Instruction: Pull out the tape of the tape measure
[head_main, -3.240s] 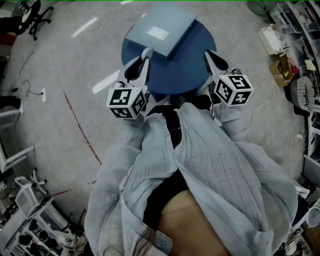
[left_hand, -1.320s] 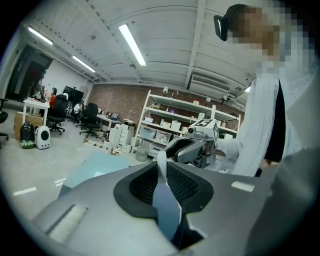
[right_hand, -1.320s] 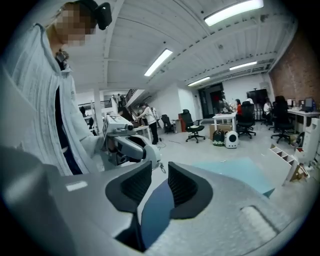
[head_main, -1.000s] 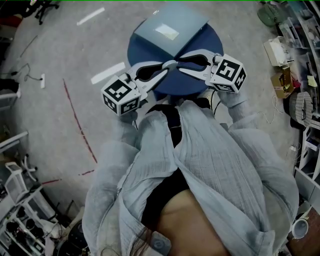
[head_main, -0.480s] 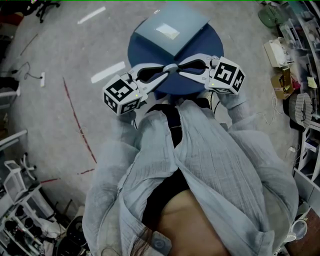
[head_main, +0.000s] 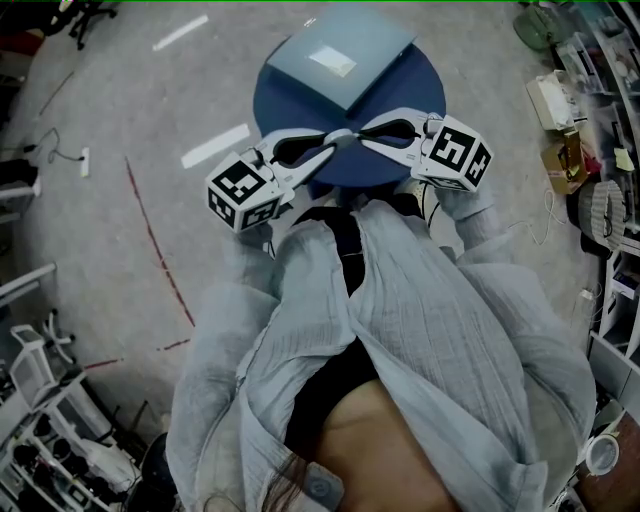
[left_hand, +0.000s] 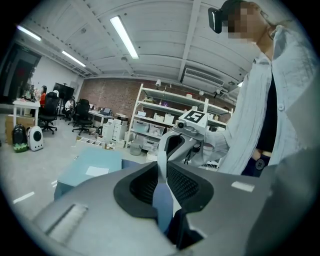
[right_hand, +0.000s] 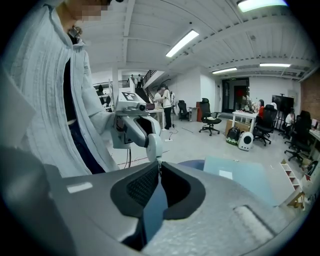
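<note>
Two tongs meet tip to tip: the left gripper (head_main: 335, 141) and right gripper (head_main: 362, 132) point inward at each other.

Finding 1: left gripper view shows its jaws pressed together at the tips, with only a narrow slit further back. Nothing clamped there that I can confirm.

Finding 2: right gripper view shows its jaws likewise closed at the tips. A pale sliver (right_hand: 159, 162) sits just where they meet the opposite tongs. It is possibly the tape, but too small to confirm. I cannot make out the tape measure body in any view.

Finding 3: below both sets of tips lies a round blue table (head_main: 395, 165). A light-blue box (head_main: 340, 55) rests on it beyond the tongs.

Change noted: 3.2 s ago the tongs stood well apart, one at each side of the table, both pointing forward. By 1.0 s ago they had swung tip to tip. Since 0.5 s ago I see almost no shift.
</note>
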